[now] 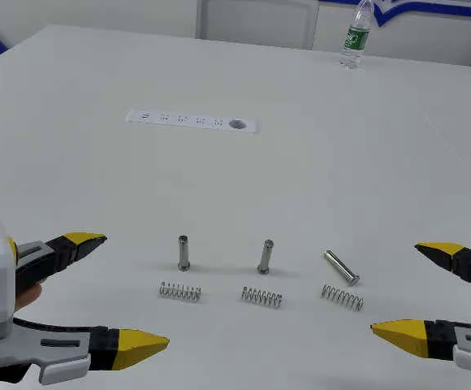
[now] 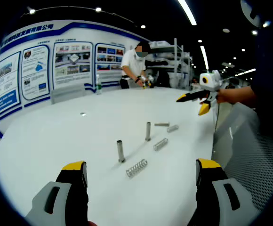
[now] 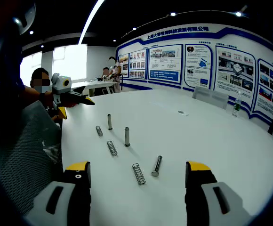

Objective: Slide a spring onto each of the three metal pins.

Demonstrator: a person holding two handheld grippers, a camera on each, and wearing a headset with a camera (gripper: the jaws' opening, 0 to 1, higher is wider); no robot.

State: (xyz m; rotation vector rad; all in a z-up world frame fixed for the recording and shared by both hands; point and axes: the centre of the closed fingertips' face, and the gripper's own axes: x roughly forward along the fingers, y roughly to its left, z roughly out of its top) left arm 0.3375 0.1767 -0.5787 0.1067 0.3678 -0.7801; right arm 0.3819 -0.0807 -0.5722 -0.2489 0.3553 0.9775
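Three metal pins stand in a row across the white bench, seen from the head view. The left pin and the middle pin are upright on their heads. The right pin lies flat on its side, its head pointing toward 4 o'clock.

At 6 o'clock of each pin, near it but apart, a spring lies on its side: the left spring, the middle spring and the right spring. None is on a pin.

The left claw hovers at 9 o'clock of the row, its yellow-tipped jaws wide apart and holding nothing. The right claw hovers at 3 o'clock of the row, jaws likewise wide apart and empty. Both are well apart from the pins and springs.

Farther off at 12 o'clock a white power strip lies flat on the bench, and a water bottle stands near the far edge at about 1 o'clock.
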